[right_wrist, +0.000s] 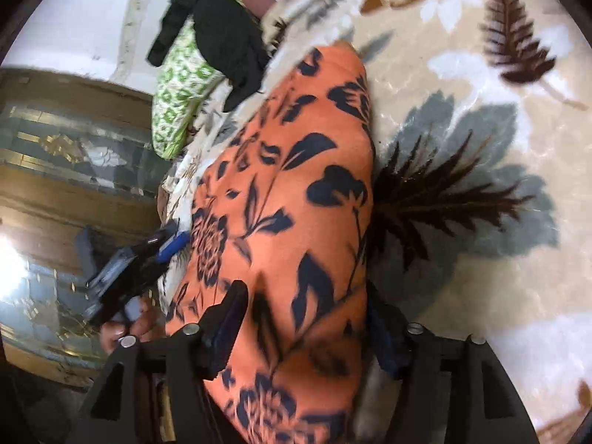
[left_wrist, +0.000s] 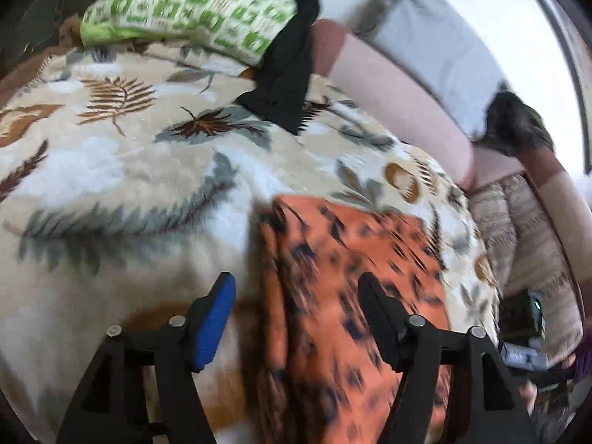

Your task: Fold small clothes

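An orange garment with a dark floral print [left_wrist: 351, 296] lies on a leaf-patterned blanket [left_wrist: 129, 185]. My left gripper [left_wrist: 296, 318] is open above the garment's left edge, with its right finger over the cloth and nothing held. In the right wrist view the same orange garment [right_wrist: 296, 203] runs between the open jaws of my right gripper [right_wrist: 307, 329], folded into a long strip. The left gripper [right_wrist: 166, 244] shows there at the garment's far-left edge.
A green-and-white patterned pillow [left_wrist: 192, 7] and a black garment [left_wrist: 288, 66] lie at the far end of the blanket. Pink and grey cushions [left_wrist: 407, 92] sit to the right. A tiled floor [right_wrist: 55, 148] lies beyond the bed edge.
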A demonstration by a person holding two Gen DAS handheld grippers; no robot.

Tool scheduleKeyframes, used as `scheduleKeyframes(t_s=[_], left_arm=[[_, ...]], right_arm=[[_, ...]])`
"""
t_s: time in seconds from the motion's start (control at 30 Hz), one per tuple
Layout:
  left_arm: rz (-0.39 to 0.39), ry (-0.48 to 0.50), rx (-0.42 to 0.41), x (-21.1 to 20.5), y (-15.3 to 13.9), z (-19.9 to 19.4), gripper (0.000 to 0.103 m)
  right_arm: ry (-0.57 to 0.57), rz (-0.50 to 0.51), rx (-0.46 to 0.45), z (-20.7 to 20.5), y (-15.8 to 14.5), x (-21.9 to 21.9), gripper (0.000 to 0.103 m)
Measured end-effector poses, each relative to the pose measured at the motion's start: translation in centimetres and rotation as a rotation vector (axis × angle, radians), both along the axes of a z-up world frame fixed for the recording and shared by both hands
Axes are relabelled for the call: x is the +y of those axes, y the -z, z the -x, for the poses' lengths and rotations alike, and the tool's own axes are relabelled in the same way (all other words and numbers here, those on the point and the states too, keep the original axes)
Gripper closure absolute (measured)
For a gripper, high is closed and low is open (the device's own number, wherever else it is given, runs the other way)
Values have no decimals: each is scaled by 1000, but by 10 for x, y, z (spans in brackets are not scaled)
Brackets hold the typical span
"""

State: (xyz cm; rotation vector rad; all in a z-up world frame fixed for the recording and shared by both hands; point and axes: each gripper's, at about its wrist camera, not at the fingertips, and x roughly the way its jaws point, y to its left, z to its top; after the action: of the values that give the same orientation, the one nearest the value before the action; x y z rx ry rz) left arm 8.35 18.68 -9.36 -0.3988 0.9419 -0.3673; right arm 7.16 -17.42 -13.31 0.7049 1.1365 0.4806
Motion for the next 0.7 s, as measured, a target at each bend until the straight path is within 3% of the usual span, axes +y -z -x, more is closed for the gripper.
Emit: scheduleKeyframes(t_s=[0.07, 0.3, 0.47, 0.7], left_arm=[[6, 30, -4, 1, 1, 26, 33], [-40, -14, 32, -17, 16, 77, 33], [-169, -56, 25, -25, 10, 90, 34], [-263, -101, -27, -25, -12, 103, 33]], right_arm=[[15, -20, 2, 17, -2, -4, 38], [49, -60, -1, 79, 1, -7, 37], [29, -39, -23, 100, -7, 2, 38], [46, 136, -87, 117, -30, 13, 37]])
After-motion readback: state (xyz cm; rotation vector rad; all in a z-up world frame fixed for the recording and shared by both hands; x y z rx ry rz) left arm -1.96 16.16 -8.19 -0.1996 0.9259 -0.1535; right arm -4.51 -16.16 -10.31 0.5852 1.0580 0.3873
